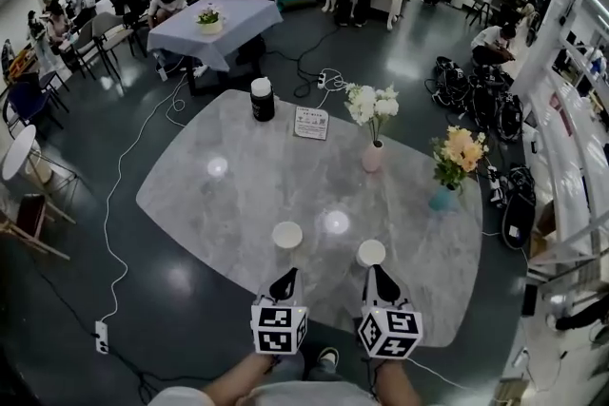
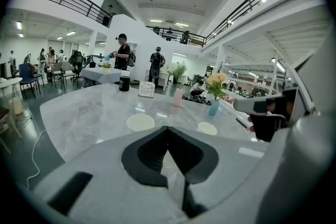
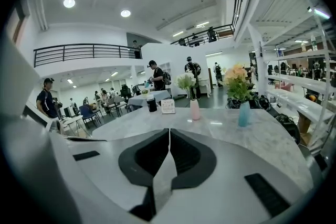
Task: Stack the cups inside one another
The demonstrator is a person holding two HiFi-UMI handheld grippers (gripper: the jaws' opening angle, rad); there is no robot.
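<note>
Above table (image 1: 238,185) edge, left claw (image 1: 284,279) clenched, empty, right claw (image 1: 379,275) clenched, empty, cups (image 1: 286,235) untouched ahead

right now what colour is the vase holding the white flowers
Pale pink. The vase shows best in the right gripper view.

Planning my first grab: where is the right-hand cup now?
Head view: the right-hand cup sits near the table's front edge, just ahead of the right gripper, right of the other cup.
</note>
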